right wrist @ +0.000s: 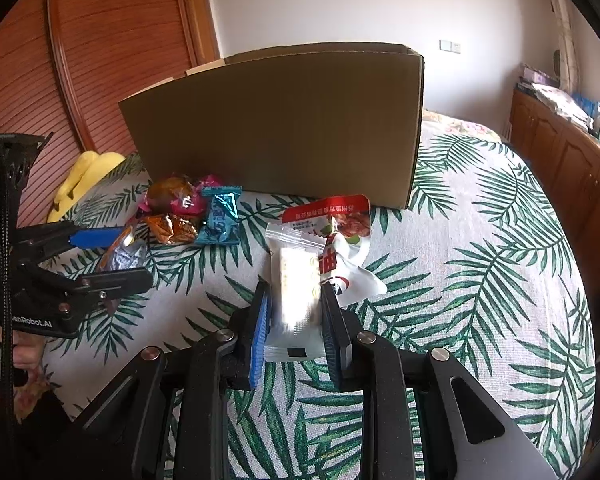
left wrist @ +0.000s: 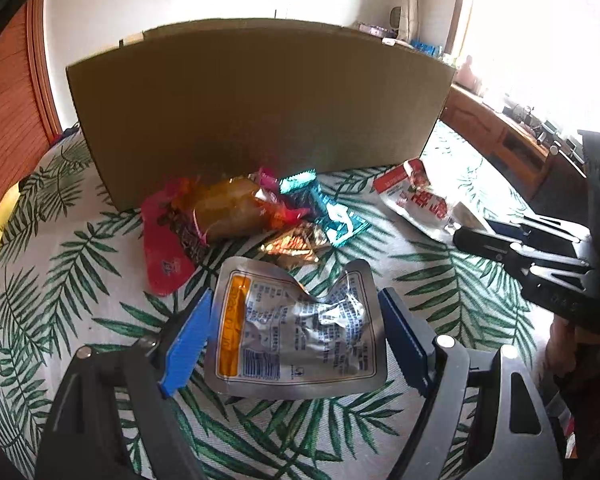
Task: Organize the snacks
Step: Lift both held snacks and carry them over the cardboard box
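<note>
The snacks lie on a leaf-print cloth (right wrist: 480, 280) in front of a tall cardboard box (left wrist: 260, 104). The surface looks like a bed, though that is not certain.

A crumpled silver pouch (left wrist: 300, 328) with an orange strip down one side and small print lies flat between the jaws of the left gripper (left wrist: 296, 332). Those jaws stand apart, a blue pad on each side of the pouch; whether the pads touch it cannot be told.

The right gripper (right wrist: 294, 308) has its jaws clamped on a white bar (right wrist: 294, 292) in a clear wrapper, which is pinched at its sides and points away from the camera. Its far end lies over a red-and-white pouch (right wrist: 340, 216) on the cloth.

Near the box's foot sits a small heap: a teal wrapper (right wrist: 220, 220), a pink-and-orange candy (right wrist: 176, 196), a brown foil packet (right wrist: 172, 228) and a red pouch (left wrist: 162, 248).

The box stands upright, its plain side toward both cameras, and its inside is hidden. A yellow plush (right wrist: 84, 176) lies at the cloth's left edge.
</note>
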### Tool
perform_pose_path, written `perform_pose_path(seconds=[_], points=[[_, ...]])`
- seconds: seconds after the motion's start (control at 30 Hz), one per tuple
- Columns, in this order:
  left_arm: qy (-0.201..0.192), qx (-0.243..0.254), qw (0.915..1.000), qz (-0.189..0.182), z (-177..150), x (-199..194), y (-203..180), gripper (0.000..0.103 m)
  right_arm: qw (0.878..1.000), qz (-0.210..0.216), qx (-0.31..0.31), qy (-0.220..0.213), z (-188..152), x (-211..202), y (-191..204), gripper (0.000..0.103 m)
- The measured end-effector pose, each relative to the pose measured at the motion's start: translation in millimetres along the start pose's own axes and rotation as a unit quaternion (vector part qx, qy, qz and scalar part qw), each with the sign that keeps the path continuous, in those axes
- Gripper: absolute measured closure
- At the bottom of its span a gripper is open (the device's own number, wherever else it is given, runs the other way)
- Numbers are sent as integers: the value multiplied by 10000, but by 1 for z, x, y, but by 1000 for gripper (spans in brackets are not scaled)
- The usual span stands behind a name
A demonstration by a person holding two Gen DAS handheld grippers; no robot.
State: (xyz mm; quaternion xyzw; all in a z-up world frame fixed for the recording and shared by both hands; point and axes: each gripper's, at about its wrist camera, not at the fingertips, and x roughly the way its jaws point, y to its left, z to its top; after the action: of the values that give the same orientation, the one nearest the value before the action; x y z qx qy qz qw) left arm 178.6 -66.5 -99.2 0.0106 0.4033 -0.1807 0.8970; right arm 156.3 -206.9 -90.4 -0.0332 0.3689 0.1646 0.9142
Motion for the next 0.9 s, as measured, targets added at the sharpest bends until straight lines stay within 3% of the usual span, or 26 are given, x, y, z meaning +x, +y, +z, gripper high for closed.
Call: perform_pose_path(seconds=[0.47, 0.9], points=[[-508, 174, 9985, -116, 30, -35, -4, 21, 9998, 52, 96, -135, 7, -14, -7, 80], [-1076, 250, 9938, -92, 72, -50, 5, 21, 9984, 5, -203, -522, 46, -36, 7, 80]])
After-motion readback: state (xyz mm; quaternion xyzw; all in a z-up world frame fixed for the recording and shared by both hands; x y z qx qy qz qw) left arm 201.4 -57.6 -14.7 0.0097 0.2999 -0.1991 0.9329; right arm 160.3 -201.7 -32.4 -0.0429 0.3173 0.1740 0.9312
